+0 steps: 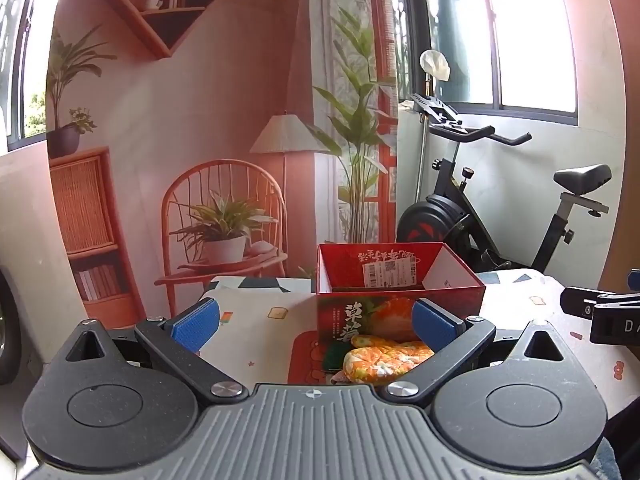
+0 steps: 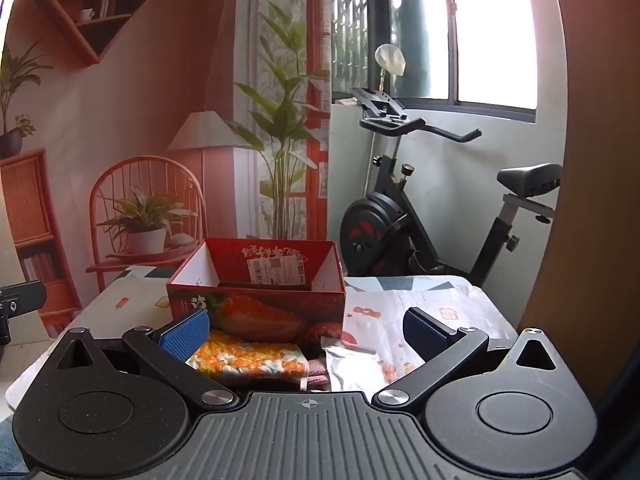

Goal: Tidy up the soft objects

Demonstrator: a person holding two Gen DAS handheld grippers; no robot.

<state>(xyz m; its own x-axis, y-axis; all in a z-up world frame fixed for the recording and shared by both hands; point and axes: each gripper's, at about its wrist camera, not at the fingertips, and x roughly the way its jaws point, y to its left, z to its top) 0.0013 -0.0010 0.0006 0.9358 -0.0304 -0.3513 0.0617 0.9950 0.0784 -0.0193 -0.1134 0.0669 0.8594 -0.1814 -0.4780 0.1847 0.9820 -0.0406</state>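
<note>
Behind the table hangs a printed backdrop (image 1: pixel 208 120) of a warm orange room with a wicker chair, a floor lamp and potted plants, and to its right an exercise bike (image 1: pixel 480 208) stands under a bright window (image 1: pixel 532 32). From the left wrist view, the table (image 1: pixel 264 316) wears a pale cloth with small cartoon prints, and on it sits a red cardboard box (image 1: pixel 396 292), open at the top, with a white shipping label stuck to its inner back wall. Just in front of the box, touching or nearly touching its front face, lies an orange floral cloth bundle (image 1: pixel 384 360), partly over a red patch of the cloth. The left gripper (image 1: pixel 316 322) points slightly downward at this spot with its 2 blue-padded fingers (image 1: pixel 196 322) spread wide; nothing is between the pads, and the bundle lies below and ahead of them, closer to the right-hand pad. At the right edge a black part of the right gripper (image 1: pixel 600 312) shows. From the right wrist view, the same red box (image 2: pixel 260 296) stands ahead and a little left of centre, its strawberry artwork facing the camera. The orange floral bundle (image 2: pixel 248 360) lies flat before it, with a pinkish cloth (image 2: pixel 316 376) peeking out at its right edge and a silvery foil pouch (image 2: pixel 352 364) beside that. The right gripper (image 2: pixel 308 330) also stands wide, gripping nothing; its left pad sits over the bundle's left end, though contact cannot be judged. The left gripper's black body (image 2: pixel 16 300) shows at the left edge.
</note>
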